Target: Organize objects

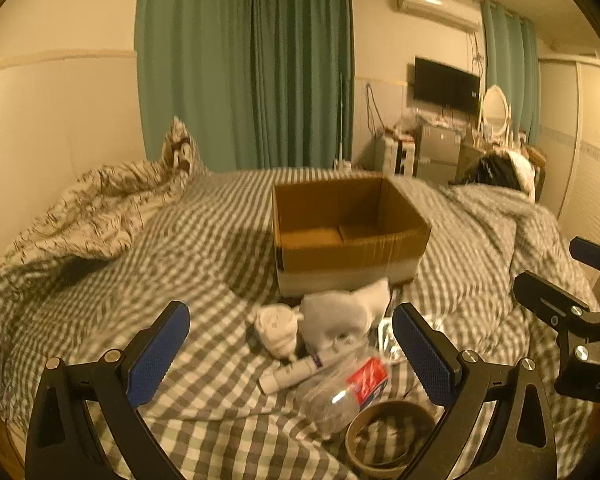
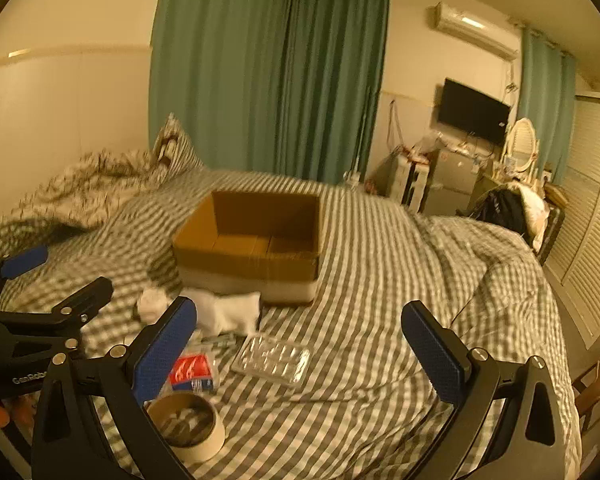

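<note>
An open, empty cardboard box (image 1: 340, 232) stands on the checked bed; it also shows in the right wrist view (image 2: 252, 248). In front of it lie a white pouch (image 1: 340, 312), a crumpled white bundle (image 1: 276, 326), a white tube (image 1: 288, 374), a clear plastic bottle with a red label (image 1: 348, 388), a tape roll (image 1: 392, 436) and a clear plastic tray (image 2: 272, 358). My left gripper (image 1: 292, 356) is open and empty above these items. My right gripper (image 2: 300, 348) is open and empty, above the tray.
A rumpled duvet (image 1: 92, 216) lies at the left by the wall. A folded checked blanket (image 2: 496, 264) lies at the right. Green curtains (image 1: 244, 68), a wall TV (image 1: 446, 84) and cluttered furniture stand beyond the bed. Louvred wardrobe doors (image 2: 592, 216) are at the right.
</note>
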The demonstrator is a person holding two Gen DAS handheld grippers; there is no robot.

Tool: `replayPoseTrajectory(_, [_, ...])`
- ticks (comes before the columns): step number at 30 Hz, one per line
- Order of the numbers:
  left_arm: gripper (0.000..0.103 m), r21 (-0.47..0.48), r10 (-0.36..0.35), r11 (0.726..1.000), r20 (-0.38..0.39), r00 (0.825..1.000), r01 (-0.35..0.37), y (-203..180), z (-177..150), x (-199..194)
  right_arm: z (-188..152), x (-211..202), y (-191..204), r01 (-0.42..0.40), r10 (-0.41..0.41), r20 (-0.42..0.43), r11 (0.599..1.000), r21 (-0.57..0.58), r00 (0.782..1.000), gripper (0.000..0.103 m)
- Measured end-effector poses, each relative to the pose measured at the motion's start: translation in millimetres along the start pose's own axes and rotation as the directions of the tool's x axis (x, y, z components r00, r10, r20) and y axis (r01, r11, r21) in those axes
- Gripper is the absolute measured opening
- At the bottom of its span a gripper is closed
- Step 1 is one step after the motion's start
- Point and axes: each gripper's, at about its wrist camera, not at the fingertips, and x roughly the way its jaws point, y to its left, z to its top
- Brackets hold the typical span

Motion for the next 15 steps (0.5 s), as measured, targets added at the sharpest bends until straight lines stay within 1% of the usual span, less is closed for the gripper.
replayPoseTrajectory(3, [0.103,0.007,0.004,1.0,-0.066,0.998,-0.003,4,-13,19,-16,19,7,-0.021,0.019,-0.073,1.0,-0.021,0.997,0.103])
replayPoseTrajectory(6, [0.103,0.01,0.015,1.0,-0.106,0.994,-0.014,9,-22,33,-37,40,16,-0.037,0.029,-0.157,0.998,-0.05,0.987,0.102])
replayPoseTrajectory(9, [0.103,0.019,0.021,1.0,-0.128,0.992,-0.018,11,-29,41,-57,63,27,-0.084,0.064,-0.248,0.994,-0.071,0.967,0.093])
replayPoseTrajectory(11, [0.103,0.022,0.019,1.0,-0.141,0.99,-0.016,12,-32,44,-70,76,35,-0.125,0.098,-0.301,0.989,-0.073,0.948,0.081])
replayPoseTrajectory(12, [0.103,0.024,0.018,1.0,-0.149,0.989,-0.015,13,-33,46,-76,83,38,-0.142,0.11,-0.328,0.987,-0.074,0.938,0.077])
replayPoseTrajectory(14, [0.103,0.026,0.022,0.999,-0.16,0.987,-0.018,14,-36,51,-86,94,44,-0.177,0.136,-0.376,0.981,-0.077,0.917,0.062])
replayPoseTrajectory(15, [0.103,0.026,0.023,1.0,-0.167,0.986,-0.018,14,-37,52,-91,99,47,-0.186,0.142,-0.397,0.98,-0.075,0.907,0.057])
